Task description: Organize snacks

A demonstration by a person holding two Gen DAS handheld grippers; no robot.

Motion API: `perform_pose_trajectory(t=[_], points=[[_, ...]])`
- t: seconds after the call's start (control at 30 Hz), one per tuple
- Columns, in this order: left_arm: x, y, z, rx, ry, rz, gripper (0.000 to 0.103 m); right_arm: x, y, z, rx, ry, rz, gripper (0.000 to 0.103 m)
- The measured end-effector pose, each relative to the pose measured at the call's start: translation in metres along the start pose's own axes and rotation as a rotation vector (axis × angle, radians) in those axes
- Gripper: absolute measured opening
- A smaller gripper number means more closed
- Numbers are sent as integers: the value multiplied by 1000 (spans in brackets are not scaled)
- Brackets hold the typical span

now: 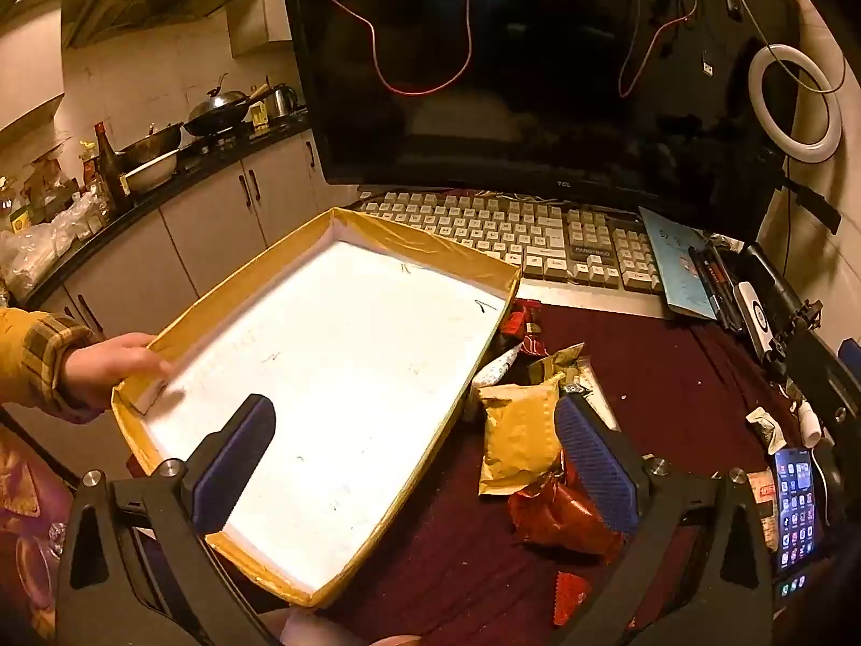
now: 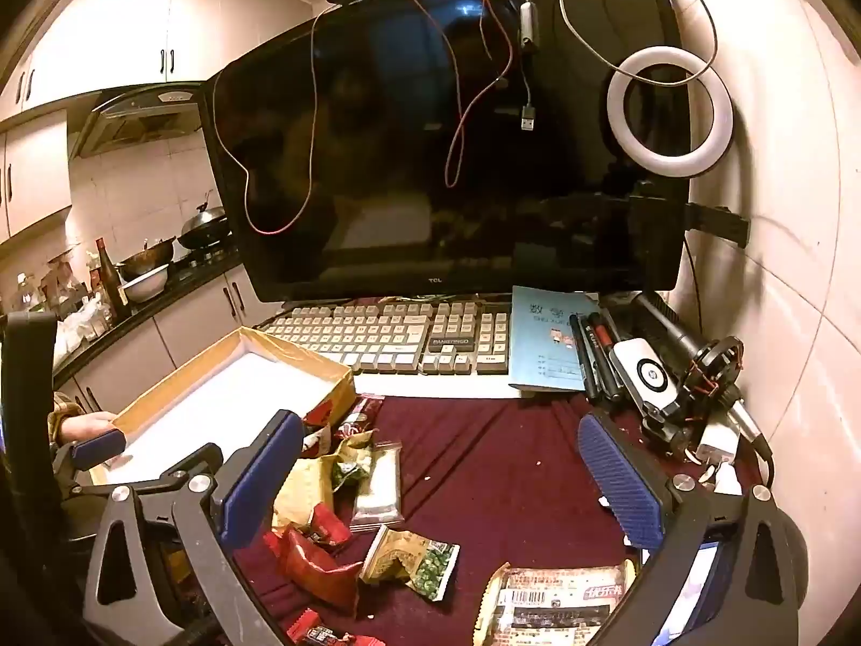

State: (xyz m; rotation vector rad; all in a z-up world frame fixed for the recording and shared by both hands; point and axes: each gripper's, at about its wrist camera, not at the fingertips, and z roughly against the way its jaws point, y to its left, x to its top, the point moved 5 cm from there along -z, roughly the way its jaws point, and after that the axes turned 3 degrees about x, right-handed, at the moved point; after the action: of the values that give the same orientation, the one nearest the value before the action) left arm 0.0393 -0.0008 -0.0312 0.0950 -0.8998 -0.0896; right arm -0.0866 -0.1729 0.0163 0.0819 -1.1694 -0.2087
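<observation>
tray [image 1: 161, 339]: 1 | keyboard [image 2: 387, 334]: 1 | grippers spread wide: 2

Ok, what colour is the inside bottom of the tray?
White, with tan-gold taped walls; the tray shows best in the left wrist view.

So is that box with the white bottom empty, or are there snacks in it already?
Empty. The box shows only its bare white floor, and the snacks lie beside it on the cloth.
</observation>
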Motion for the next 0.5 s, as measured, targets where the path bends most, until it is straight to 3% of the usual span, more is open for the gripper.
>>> perform_pose_trajectory(t=[0.2, 0.27, 0.33, 0.5], points=[[-3, 0, 7, 21, -14, 2, 103, -3, -16, -2, 34, 29, -59, 103], [1, 17, 11, 8, -22, 40, 103, -3, -22, -4, 50, 38, -79, 103], [4, 30, 15, 21, -38, 68, 103, -8, -1, -16, 42, 61, -54, 103], [3, 50, 21, 78, -73, 82, 103, -10, 7, -23, 117, 70, -115, 103]])
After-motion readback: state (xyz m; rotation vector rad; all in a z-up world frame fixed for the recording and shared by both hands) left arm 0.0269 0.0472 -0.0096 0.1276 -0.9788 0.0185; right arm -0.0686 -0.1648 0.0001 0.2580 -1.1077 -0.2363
